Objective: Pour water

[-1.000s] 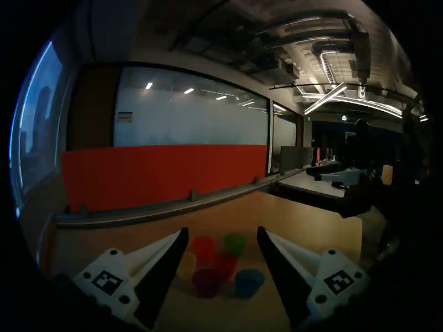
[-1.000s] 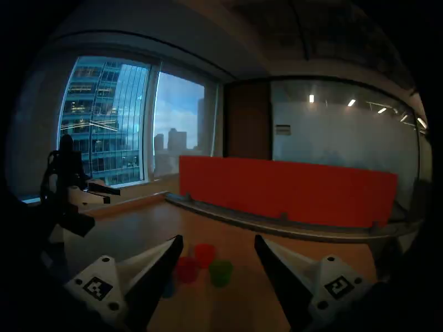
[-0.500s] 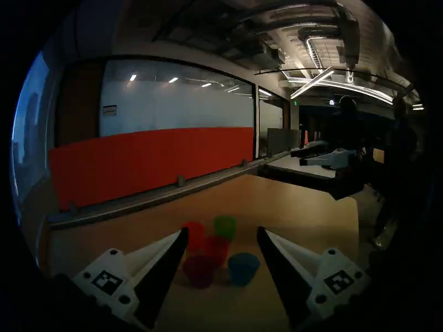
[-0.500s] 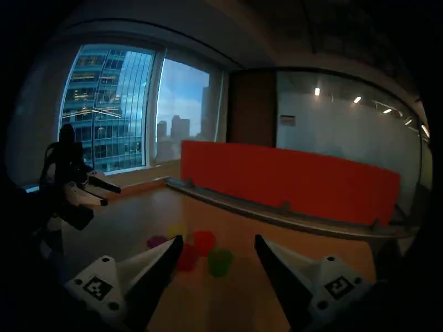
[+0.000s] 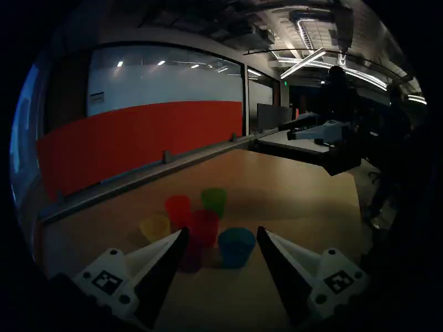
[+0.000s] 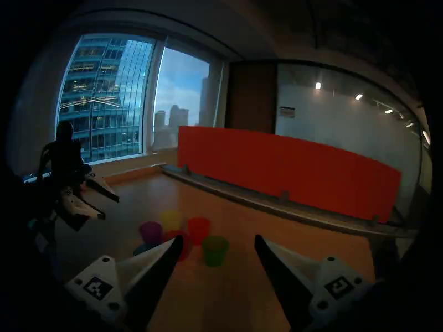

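Left gripper view: your left gripper hangs over the table with its jaws spread wide and nothing gripped. Just past its tips, close together on the table, stand a blue cup, nearest, and a dark red cup touching or just beside it. Behind these stand a red cup and a green cup, with a yellow cup at the left. A red panel runs along the table's far edge.

Right gripper view: your right gripper is likewise released — both fingers apart, holding nothing. Here the green cup sits nearest, between the fingers, and the red cup stands just behind it. A purple cup stands left of these, and the blue cup is half hidden behind the left finger. The left gripper appears farther off at the left, below the window.

In this dim light you cannot tell whether any cup holds water.
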Demonstrator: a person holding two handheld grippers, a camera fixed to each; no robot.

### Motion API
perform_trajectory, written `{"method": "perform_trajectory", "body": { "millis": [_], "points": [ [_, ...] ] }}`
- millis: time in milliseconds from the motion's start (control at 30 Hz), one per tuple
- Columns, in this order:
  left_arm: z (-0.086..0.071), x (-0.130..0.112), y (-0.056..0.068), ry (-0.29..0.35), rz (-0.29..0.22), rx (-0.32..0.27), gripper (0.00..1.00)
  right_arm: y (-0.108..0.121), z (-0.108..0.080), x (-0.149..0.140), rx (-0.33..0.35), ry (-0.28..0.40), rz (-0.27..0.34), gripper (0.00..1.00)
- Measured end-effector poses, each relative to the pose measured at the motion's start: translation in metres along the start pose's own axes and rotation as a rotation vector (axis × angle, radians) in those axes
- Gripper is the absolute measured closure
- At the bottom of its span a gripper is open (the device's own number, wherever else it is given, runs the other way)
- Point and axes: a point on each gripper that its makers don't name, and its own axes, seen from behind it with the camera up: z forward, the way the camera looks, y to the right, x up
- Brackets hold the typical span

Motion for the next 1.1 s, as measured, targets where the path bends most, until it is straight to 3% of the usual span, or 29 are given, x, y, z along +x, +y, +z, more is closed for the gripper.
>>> {"method": "perform_trajectory", "body": {
  "millis": [500,900,1100],
  "points": [
    [0.044,-0.056,0.026,-0.124,0.022,-0.073,0.09,0.009,0.015,-0.021,-0.006,-0.031,0.001,0.00],
    [0.077,-0.102,0.031,-0.235,0.043,-0.095,0.09,0.016,0.028,-0.033,-0.005,-0.055,-0.003,0.00],
    [0.092,-0.112,0.031,-0.268,0.045,-0.099,0.09,0.021,0.033,-0.039,-0.007,-0.067,-0.005,0.00]
  ]
}}
